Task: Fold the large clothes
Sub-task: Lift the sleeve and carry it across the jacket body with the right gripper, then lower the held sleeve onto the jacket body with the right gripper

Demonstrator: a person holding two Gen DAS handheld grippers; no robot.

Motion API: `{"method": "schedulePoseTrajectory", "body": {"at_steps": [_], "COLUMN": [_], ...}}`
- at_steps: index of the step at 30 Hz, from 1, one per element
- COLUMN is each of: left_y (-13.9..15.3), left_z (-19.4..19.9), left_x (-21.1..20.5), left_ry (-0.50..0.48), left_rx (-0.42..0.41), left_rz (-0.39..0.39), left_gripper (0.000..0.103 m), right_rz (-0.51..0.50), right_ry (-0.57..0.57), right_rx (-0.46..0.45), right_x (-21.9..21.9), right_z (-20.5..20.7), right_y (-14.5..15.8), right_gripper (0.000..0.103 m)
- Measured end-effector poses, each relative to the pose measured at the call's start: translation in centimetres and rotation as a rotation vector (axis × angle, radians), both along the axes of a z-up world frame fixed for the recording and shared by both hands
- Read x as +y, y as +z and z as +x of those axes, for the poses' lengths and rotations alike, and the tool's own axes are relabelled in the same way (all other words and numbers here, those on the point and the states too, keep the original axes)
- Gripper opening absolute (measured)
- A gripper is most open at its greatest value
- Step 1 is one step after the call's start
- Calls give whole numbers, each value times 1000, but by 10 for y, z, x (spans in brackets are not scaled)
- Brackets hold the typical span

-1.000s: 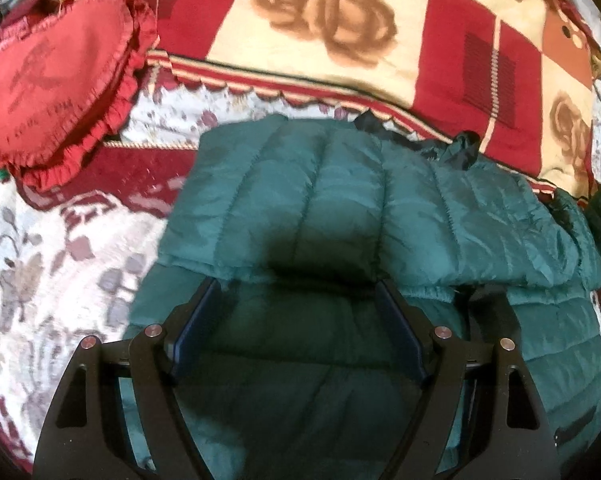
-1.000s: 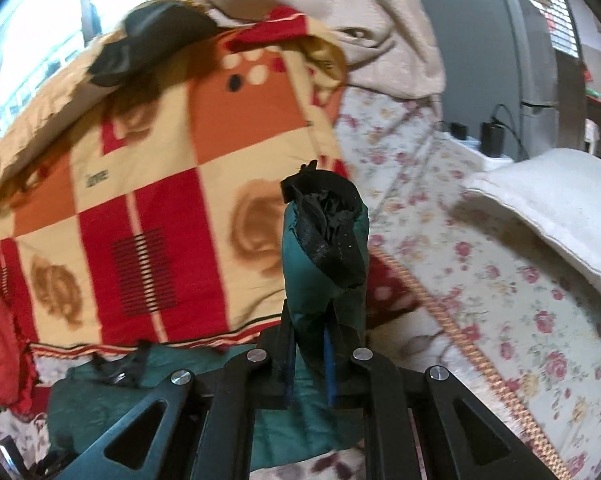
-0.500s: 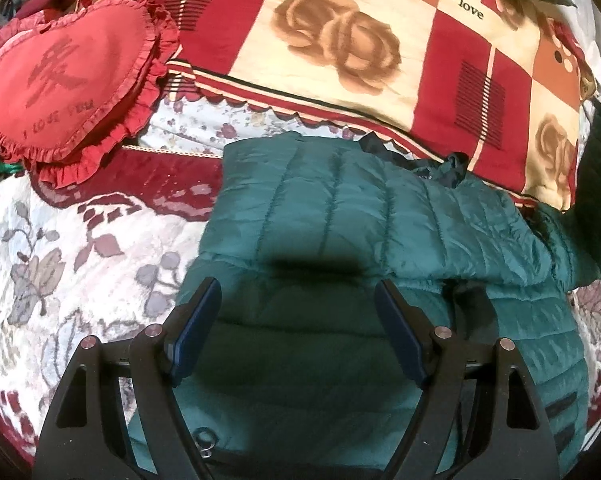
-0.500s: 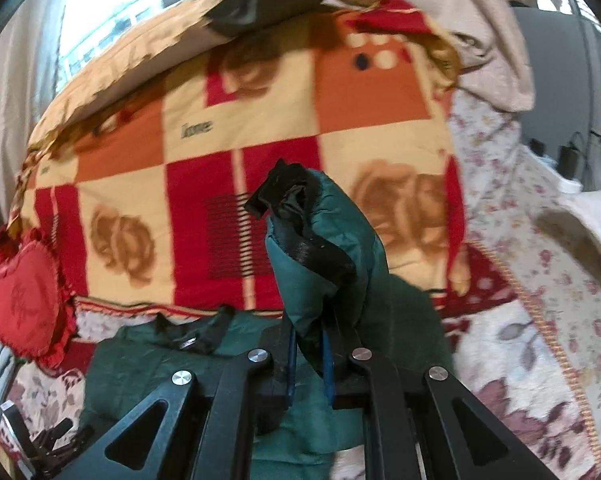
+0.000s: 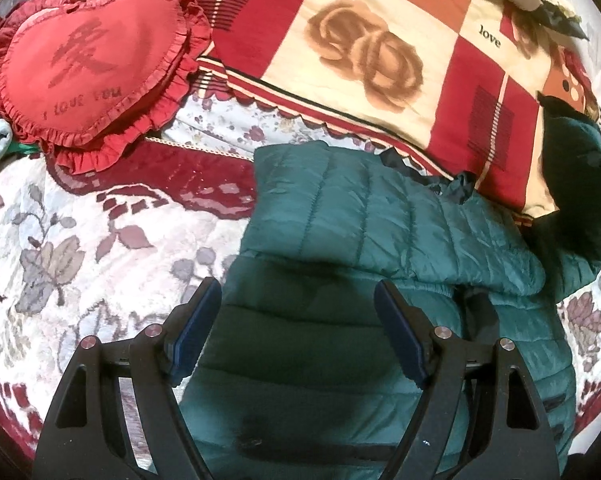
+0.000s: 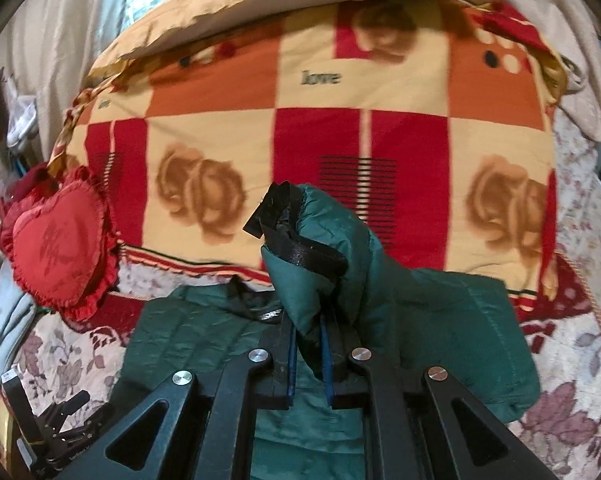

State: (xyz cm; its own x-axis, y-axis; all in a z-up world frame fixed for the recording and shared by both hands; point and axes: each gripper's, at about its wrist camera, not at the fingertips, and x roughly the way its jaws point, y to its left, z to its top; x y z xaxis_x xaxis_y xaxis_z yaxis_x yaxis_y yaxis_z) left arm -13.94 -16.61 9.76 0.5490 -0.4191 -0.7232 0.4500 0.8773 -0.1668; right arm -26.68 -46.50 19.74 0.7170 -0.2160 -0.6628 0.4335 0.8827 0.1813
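**Sleeve swung inward over the jacket, left gripper hanging wide**

Since a second ago my right gripper (image 6: pixel 309 354) has carried the sleeve (image 6: pixel 320 248) from out over the floral sheet, beside the grey cabinet, round to face the checked blanket (image 6: pixel 320 136), and it now stands above the jacket body. My left view has pulled back too: more of the heart cushion (image 5: pixel 88 64) and the bedspread (image 5: pixel 80 248) shows than before.

The right fingers are clamped together on the sleeve just below its black cuff (image 6: pixel 296 240), which stands upright and a little tilted to the left. The left gripper (image 5: pixel 298 332) has its fingers spread well apart, with nothing between them, above the lower half of the green quilted jacket (image 5: pixel 360 232).

The jacket lies flat on the bedspread with one sleeve already folded across its chest. Its collar edge touches the scalloped hem of the blanket. Its left edge lies on the floral bedspread, with an open strip of bed between it and the cushion. In the left view, the lifted sleeve rises at the far right edge of the picture, and the jacket's right side lies near the bedspread's dark red border.

The blanket is heaped high behind the jacket. A beige curtain and a bright window sit above it in the right view. I can see a second gripper-like black tool (image 6: pixel 60 420) lying at the bed's left edge.
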Motion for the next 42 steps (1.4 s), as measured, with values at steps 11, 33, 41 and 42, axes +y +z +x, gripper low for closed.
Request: {"method": "schedulePoseTrajectory", "body": {"at_steps": [11,33,41,42], "left_y": [0,-12,-7,-3], "left_z": [7,27,34,36], "left_x": [20,40,38,36], "left_ry": [30,82,75,77], "left_rx": [-1,54,82,87], "left_rz": [6,-22,-70,-91], "left_gripper": [79,79,79,79], "right_rz": [26,184,269,259], "right_ry": [85,312,314,297], "right_rx": [9,184,125,103], "right_x": [46,151,125,115], "right_z": [41,140,104,89], "right_y": [-8,-110,-93,-83], "right_gripper": [9,10,71,71]}}
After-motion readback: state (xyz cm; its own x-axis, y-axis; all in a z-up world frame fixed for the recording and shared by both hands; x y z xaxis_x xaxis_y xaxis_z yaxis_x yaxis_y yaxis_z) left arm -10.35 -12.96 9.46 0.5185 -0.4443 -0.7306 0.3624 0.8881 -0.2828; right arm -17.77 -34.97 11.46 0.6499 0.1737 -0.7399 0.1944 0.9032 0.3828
